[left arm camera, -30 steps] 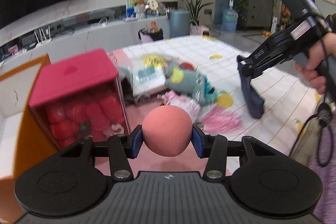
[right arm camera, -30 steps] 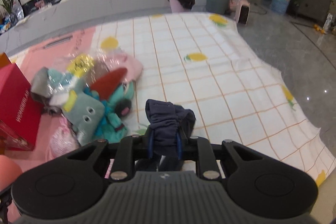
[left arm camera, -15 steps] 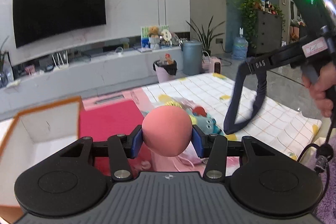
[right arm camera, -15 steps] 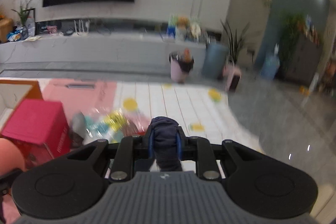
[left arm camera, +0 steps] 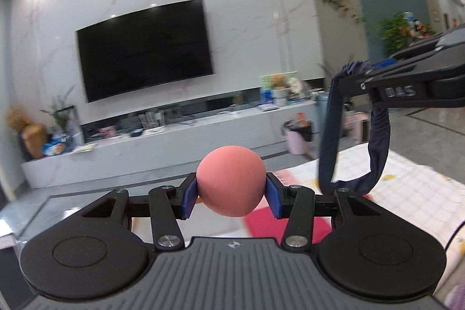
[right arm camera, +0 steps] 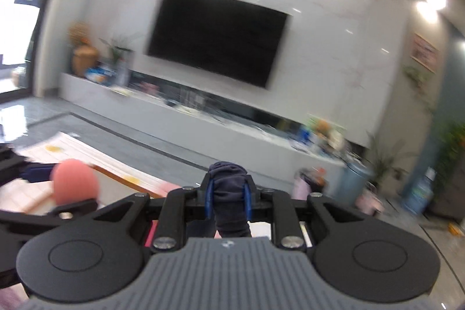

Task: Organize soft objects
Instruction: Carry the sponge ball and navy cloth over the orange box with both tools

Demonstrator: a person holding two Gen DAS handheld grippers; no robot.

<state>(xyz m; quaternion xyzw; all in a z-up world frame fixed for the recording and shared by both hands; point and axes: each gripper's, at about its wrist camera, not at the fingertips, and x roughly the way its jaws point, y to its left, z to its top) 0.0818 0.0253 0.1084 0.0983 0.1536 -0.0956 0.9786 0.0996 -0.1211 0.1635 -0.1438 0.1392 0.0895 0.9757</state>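
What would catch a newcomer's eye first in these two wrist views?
The pink ball, clamped between the left gripper fingers, fills the lower middle of the left wrist view. To its right, a dark blue cloth hangs in a loop from the right gripper. Behind both, a large black television dominates the marble wall.

Left wrist view: camera seated just behind the left gripper [left arm camera: 231, 195], close on its fingers, facing nearly level across the room to the wall television [left arm camera: 144, 54] and the long low cabinet [left arm camera: 162, 141], with the right gripper [left arm camera: 353, 71] entering from the right edge. Right wrist view: same seat behind the right gripper [right arm camera: 228, 198], tilted and blurred, facing that same television [right arm camera: 216, 37] and cabinet [right arm camera: 203, 130], the left gripper [right arm camera: 74, 179] at its left edge.
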